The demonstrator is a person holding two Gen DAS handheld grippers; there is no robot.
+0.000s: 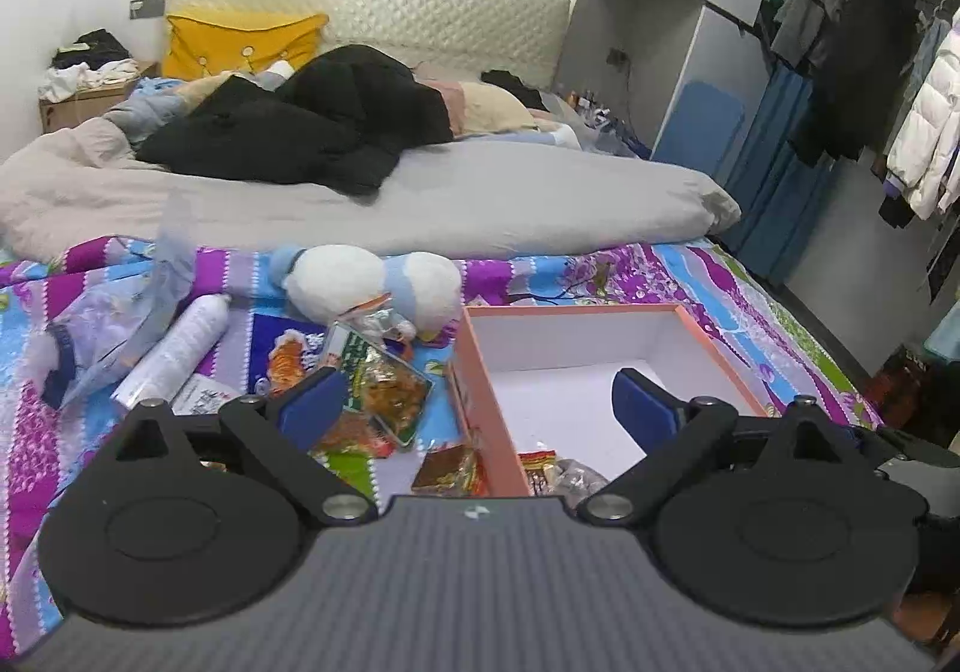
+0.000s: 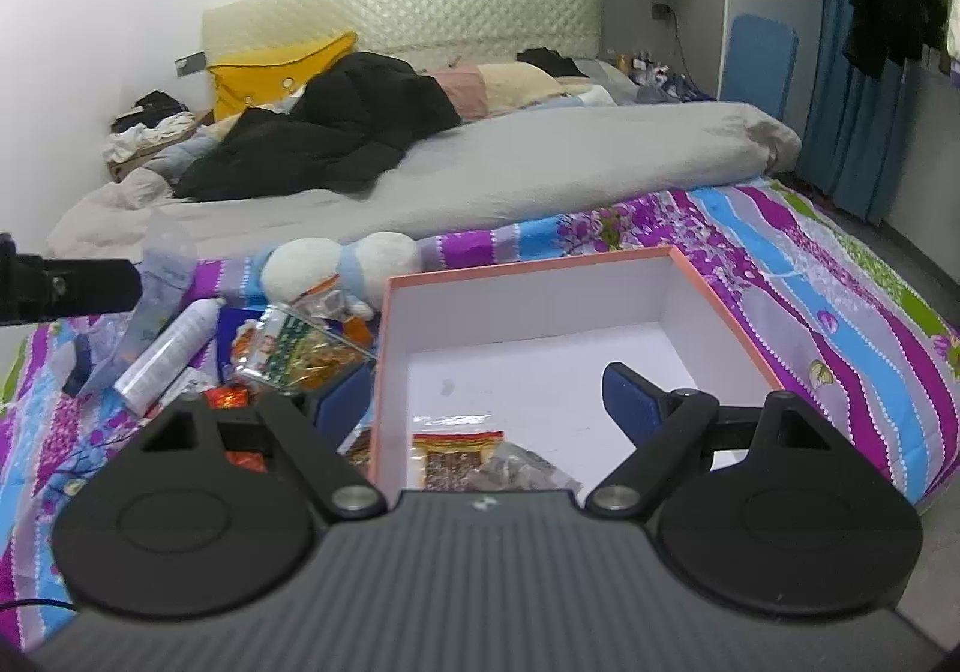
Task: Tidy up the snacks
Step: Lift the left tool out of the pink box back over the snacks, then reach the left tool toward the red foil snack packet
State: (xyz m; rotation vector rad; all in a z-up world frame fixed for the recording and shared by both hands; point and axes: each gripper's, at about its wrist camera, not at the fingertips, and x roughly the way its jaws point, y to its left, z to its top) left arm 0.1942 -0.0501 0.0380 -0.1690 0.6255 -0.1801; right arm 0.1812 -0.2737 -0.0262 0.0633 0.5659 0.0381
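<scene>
Both the left tongs (image 1: 477, 402) and the right tongs (image 2: 486, 402) stand wide open and hold nothing. Two snack packets (image 2: 456, 459) lie inside the orange box (image 2: 384, 372) on the bed (image 2: 840, 300); more snacks (image 1: 390, 390) lie beside it. Their printed labels are too blurred to read.

snack packets (image 2: 474, 462) in box partly hidden behind tool body.

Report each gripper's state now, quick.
Left gripper: open, holding nothing.
Right gripper: open, holding nothing, over the box.
</scene>
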